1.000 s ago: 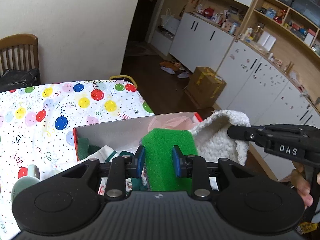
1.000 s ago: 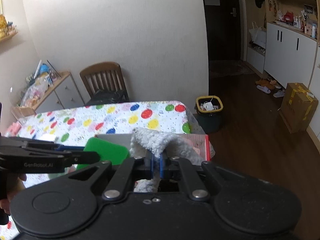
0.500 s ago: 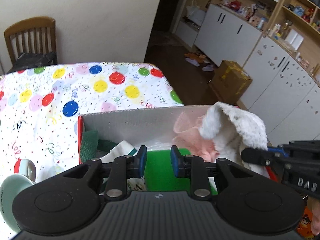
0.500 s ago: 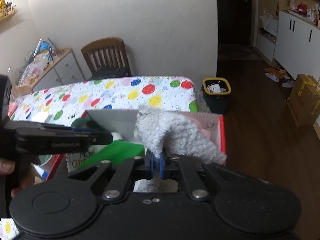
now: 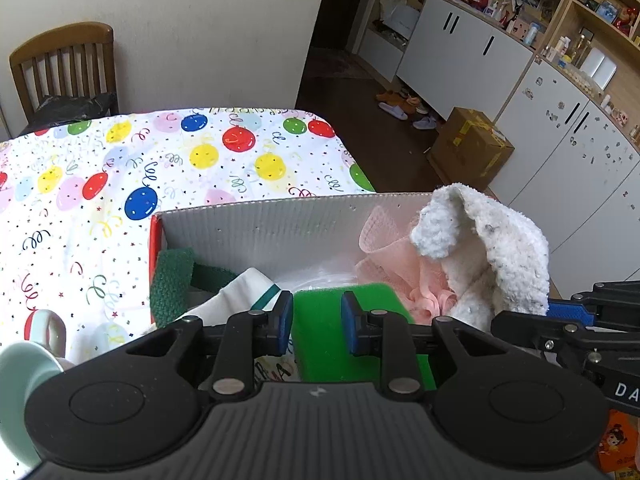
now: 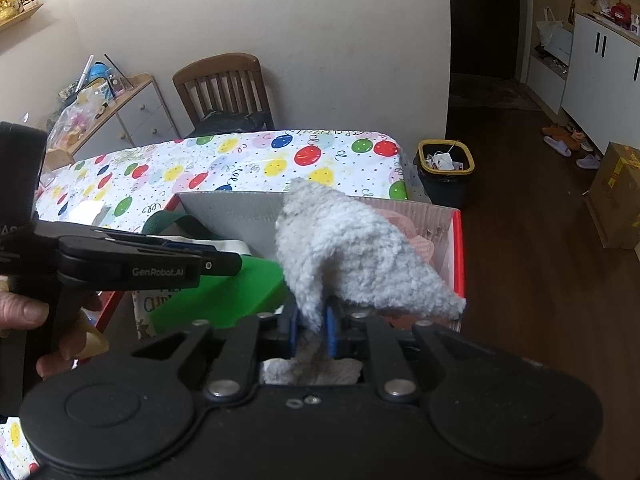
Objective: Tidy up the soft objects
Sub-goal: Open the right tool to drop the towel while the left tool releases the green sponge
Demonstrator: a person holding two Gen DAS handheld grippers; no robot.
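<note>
Table: a balloon-print cloth (image 5: 168, 168) covers it, with a red-edged box (image 5: 272, 224) near the front edge.
Left gripper (image 5: 316, 322): fingers apart, above the green sponge (image 5: 340, 340) lying in the box.
Right gripper (image 6: 311, 326): clamped on the fluffy white cloth (image 6: 352, 256), held over the box's right end.
Room: a wooden chair (image 6: 224, 88) by the wall, a bin (image 6: 446, 168) on the dark floor, white cabinets (image 5: 460, 52).
</note>
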